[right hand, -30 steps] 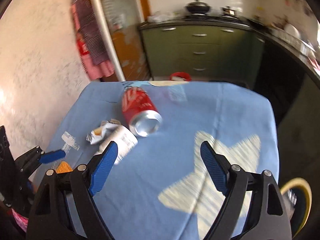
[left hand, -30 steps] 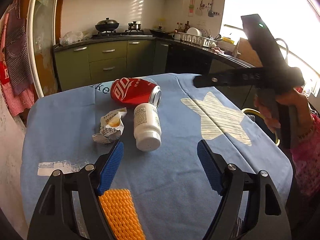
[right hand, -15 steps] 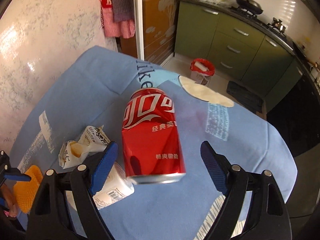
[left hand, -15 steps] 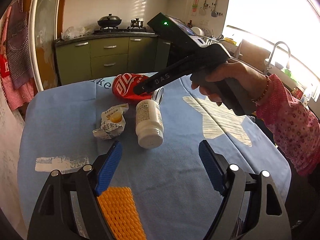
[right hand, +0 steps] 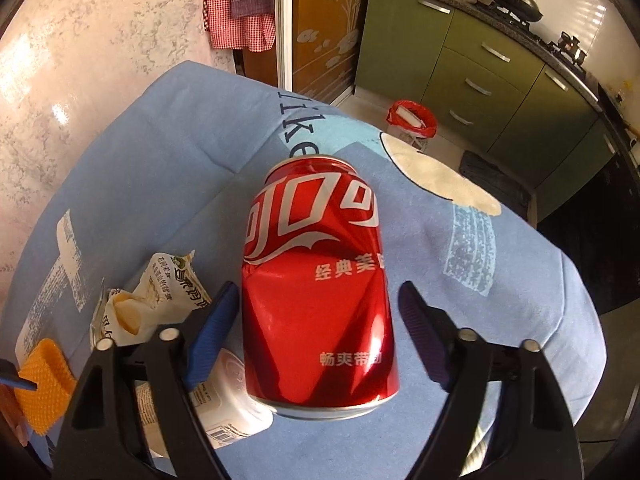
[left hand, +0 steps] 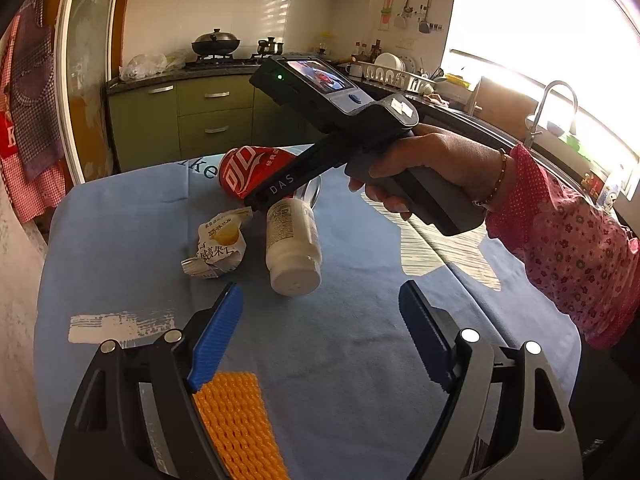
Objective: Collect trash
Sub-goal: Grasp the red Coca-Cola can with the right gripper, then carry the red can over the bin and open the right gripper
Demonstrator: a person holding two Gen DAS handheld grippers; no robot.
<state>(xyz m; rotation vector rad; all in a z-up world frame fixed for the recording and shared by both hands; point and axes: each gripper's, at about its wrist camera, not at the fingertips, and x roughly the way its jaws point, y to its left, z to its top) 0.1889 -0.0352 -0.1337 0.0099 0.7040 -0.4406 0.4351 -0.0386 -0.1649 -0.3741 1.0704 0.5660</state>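
Observation:
A dented red cola can lies on its side on the blue tablecloth. My right gripper is open, with one finger on each side of the can; whether the left pad touches it I cannot tell. The can also shows in the left wrist view, partly behind the right gripper's body. A white plastic bottle and a crumpled snack wrapper lie beside the can. My left gripper is open and empty, low over the cloth, just short of the bottle. An orange foam net lies under it.
A red-lined trash bin stands on the floor beyond the table's far edge. Green kitchen cabinets and a counter with a sink ring the room. A marbled wall runs along the table's left side.
My right gripper has moved in and down over the can, so the can now sits between its fingers. My left gripper has hardly moved.

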